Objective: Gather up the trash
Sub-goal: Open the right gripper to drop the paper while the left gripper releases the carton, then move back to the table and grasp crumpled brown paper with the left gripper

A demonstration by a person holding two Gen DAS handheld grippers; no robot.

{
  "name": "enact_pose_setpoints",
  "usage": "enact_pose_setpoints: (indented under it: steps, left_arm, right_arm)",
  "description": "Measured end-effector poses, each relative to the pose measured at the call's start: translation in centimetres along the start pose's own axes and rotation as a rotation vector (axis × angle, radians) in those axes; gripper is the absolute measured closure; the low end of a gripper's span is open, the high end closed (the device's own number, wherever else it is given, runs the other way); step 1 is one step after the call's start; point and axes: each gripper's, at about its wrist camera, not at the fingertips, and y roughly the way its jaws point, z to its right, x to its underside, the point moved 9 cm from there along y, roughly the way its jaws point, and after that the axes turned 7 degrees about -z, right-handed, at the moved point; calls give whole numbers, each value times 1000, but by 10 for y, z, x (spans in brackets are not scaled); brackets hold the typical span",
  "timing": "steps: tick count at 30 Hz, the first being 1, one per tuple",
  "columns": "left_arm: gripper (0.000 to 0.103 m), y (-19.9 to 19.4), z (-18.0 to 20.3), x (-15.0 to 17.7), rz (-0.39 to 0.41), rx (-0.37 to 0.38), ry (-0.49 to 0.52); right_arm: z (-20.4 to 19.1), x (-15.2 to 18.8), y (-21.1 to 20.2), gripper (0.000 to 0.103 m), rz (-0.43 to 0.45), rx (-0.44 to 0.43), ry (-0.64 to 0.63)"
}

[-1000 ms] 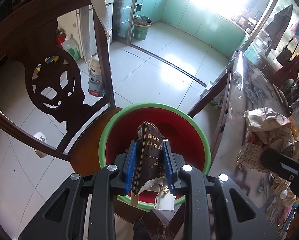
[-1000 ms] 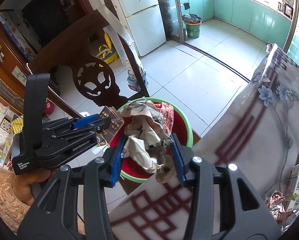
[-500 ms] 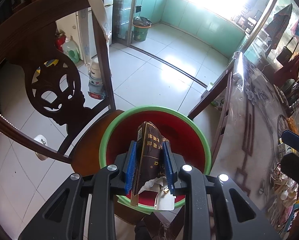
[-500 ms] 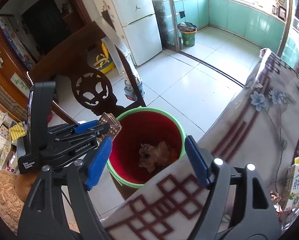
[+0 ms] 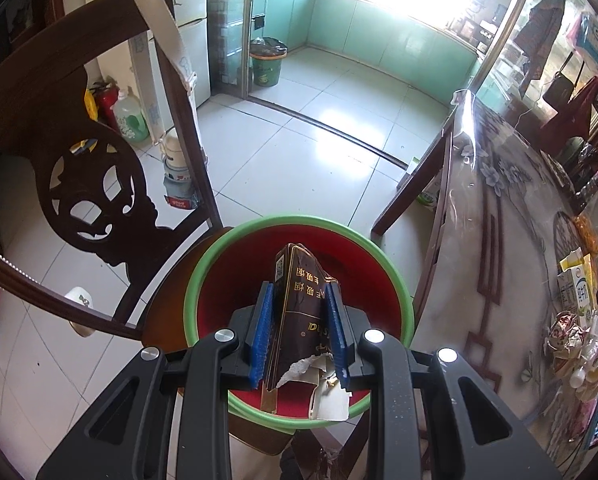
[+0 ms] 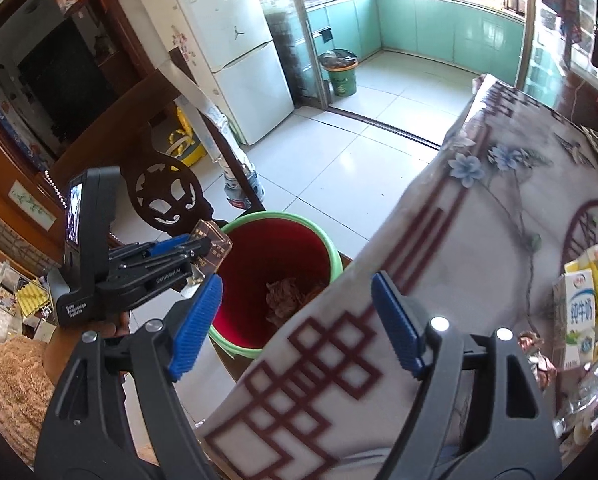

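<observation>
Red inside and green around the rim, the round plastic bin [image 5: 387, 280] sits on the seat of a dark carved wooden chair [image 5: 95, 200], tucked just beside the table edge. Over it hangs the left gripper [image 5: 301, 330], and its blue pads [image 5: 264, 332] are clamped on a crumpled dark brown cigarette pack [image 5: 303, 304] with gold lettering, torn white paper hanging from its lower end. The pack stands upright between the pads, right above the bin's mouth.

Over on the other side, the right gripper [image 6: 295, 322] hovers above the table edge with its jaws spread wide and nothing between them. Through that gap you see the patterned tablecloth [image 6: 479, 248], white with dark red lattice lines and blue flowers. Down in the bin [image 6: 331, 246], a crumpled brownish paper wad [image 6: 285, 294] lies at the bottom. A hand grips the left gripper [image 6: 203, 250] at the left of this view. Milk cartons [image 6: 579, 312] and wrappers sit at the table's right edge.
</observation>
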Motion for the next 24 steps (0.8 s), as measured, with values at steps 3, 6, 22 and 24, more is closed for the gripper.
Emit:
enact_pose_setpoints:
  steps: [3, 6, 22, 24]
  left_arm:
    - [79, 2, 2, -1, 1, -10, 12]
    - [78, 9, 4, 0, -7, -26, 29]
    - [38, -6, 72, 10, 18, 57, 97]
    - [38, -12, 95, 13, 18, 89, 127]
  right_arm:
    - [4, 6, -4, 28, 5, 10, 11]
    - [10, 11, -9, 28, 12, 21, 28]
    - [132, 69, -65, 26, 71, 200, 327]
    - [162, 84, -77, 26, 89, 231, 415]
